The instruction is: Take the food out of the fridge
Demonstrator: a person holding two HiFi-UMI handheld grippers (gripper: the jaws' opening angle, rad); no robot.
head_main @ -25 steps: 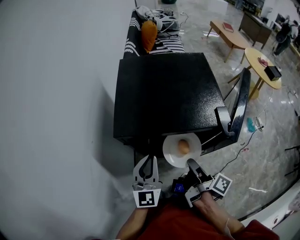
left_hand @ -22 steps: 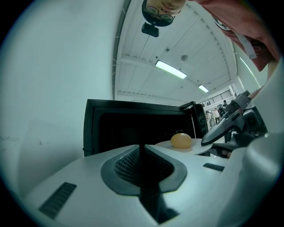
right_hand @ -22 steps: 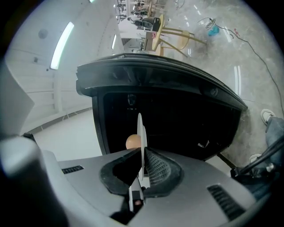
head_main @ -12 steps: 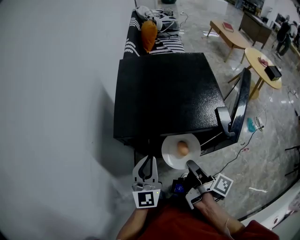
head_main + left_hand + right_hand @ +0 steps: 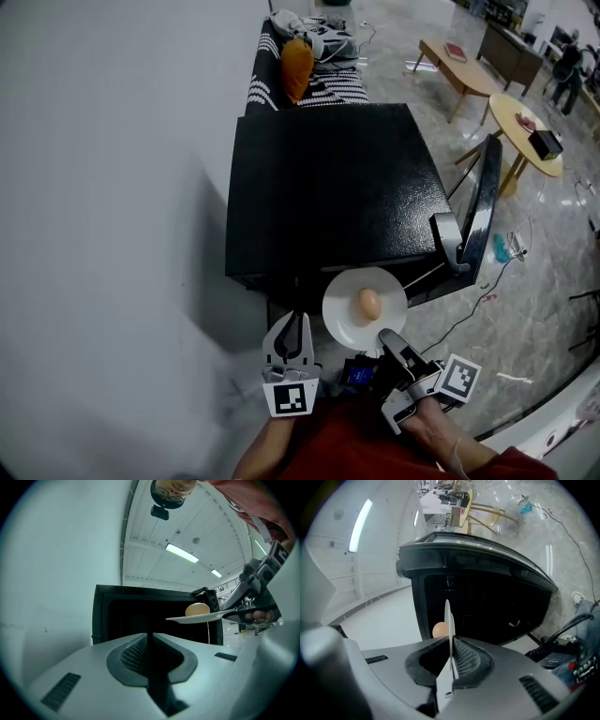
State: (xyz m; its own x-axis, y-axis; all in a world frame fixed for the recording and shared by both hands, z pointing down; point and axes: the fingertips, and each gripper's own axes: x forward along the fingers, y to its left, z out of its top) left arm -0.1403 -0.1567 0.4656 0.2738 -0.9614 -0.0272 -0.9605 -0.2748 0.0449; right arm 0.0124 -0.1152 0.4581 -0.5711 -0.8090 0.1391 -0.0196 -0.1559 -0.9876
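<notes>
A black fridge [image 5: 328, 187] stands below me with its door [image 5: 483, 211] swung open to the right. A white plate [image 5: 349, 323] carrying a tan egg-shaped food [image 5: 369, 303] hangs just in front of the fridge opening. My right gripper [image 5: 382, 334] is shut on the plate's near rim. In the right gripper view the plate [image 5: 448, 620] stands edge-on between the jaws, with the food [image 5: 439, 630] beside it and the dark fridge interior [image 5: 487, 606] behind. My left gripper [image 5: 292, 323] is shut and empty, left of the plate. From the left gripper view the plate [image 5: 201, 617] and food [image 5: 198, 609] float before the fridge [image 5: 140, 611].
A white wall [image 5: 112, 187] runs along the left. Behind the fridge is a striped sofa [image 5: 328, 86] with an orange cushion [image 5: 298, 67]. Wooden tables [image 5: 525, 127] stand at the right on the marble floor. A cable [image 5: 469, 319] trails past the door.
The right gripper has drawn back toward me and risen a little, bringing the plate and food further out from under the fridge top. The left gripper has stayed still.
</notes>
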